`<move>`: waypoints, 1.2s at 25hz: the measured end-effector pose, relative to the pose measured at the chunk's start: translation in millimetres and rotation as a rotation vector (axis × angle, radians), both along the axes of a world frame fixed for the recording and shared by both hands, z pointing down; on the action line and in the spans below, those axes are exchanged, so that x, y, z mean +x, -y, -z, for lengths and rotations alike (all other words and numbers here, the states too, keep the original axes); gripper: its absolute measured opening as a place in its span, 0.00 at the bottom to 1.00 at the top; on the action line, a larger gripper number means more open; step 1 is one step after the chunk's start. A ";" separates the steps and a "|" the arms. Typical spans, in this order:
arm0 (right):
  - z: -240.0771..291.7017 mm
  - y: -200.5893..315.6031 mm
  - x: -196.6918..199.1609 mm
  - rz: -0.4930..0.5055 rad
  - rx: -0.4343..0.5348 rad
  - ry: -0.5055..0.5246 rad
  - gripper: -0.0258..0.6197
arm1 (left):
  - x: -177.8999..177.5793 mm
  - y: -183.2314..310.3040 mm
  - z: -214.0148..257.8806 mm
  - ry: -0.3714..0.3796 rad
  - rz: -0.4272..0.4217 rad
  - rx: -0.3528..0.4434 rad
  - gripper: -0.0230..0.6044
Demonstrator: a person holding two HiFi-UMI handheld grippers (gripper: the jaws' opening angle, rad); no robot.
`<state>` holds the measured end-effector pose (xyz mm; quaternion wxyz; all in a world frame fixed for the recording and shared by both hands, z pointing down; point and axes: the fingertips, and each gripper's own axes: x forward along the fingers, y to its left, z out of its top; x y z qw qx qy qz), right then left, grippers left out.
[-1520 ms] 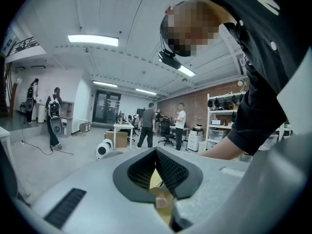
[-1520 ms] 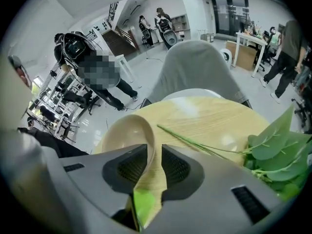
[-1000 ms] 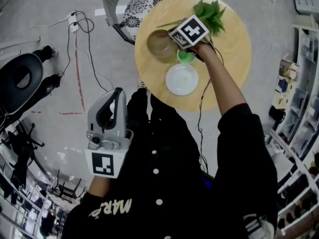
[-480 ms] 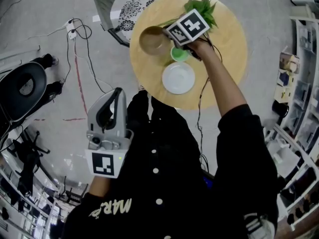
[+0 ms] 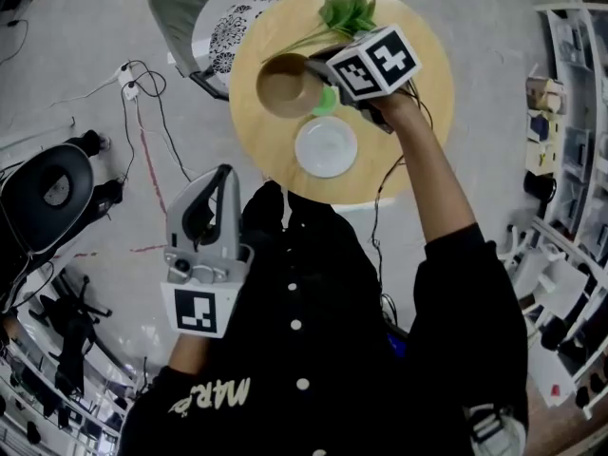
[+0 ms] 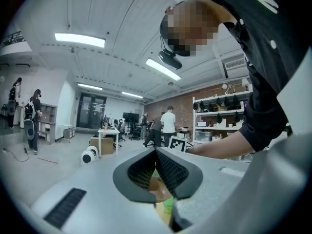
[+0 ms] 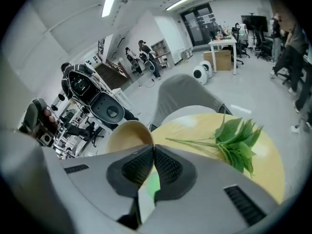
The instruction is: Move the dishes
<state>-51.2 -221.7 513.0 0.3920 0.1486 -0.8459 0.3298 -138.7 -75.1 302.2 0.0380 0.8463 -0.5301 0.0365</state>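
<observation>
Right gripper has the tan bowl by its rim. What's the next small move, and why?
Probably carry the tan bowl sideways to bare table and lower it there. The right gripper pinches only its rim between shut fingers, a slim hold, and the green cup and white plate sit close by.

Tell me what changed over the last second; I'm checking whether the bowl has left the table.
The right gripper, shut on the bowl's rim throughout, has lifted it off the table, toward the camera. Nothing was grabbed or released. The plate, cup, leaves and left gripper look unchanged.
</observation>
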 end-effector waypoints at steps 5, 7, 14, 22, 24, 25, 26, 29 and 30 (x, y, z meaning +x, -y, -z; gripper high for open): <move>12.6 -7.1 52.4 -0.071 0.016 -0.028 0.06 | 20.2 4.7 5.9 0.003 -0.061 0.014 0.04; 15.2 -11.0 73.3 -0.109 0.015 -0.032 0.06 | 29.0 6.0 6.8 0.003 -0.086 0.017 0.04; 14.1 -34.3 152.9 -0.217 0.023 -0.086 0.06 | 58.5 8.1 11.6 0.006 -0.153 0.026 0.04; 1.0 -68.9 237.5 -0.349 -0.009 -0.129 0.06 | 86.0 9.4 13.9 0.011 -0.217 0.028 0.04; -2.3 -76.8 252.9 -0.374 -0.011 -0.143 0.06 | 92.2 9.6 14.7 0.012 -0.230 0.029 0.04; -4.1 -80.7 259.6 -0.386 -0.014 -0.147 0.06 | 95.6 9.7 15.2 0.012 -0.236 0.029 0.04; -6.2 -84.7 265.5 -0.397 -0.018 -0.148 0.06 | 99.2 9.6 15.7 0.012 -0.243 0.029 0.04; -15.9 -96.2 279.0 -0.427 -0.032 -0.154 0.06 | 109.3 9.2 15.1 0.014 -0.265 0.025 0.04; -20.2 -100.4 281.8 -0.434 -0.038 -0.157 0.06 | 112.3 8.8 14.6 0.015 -0.273 0.023 0.04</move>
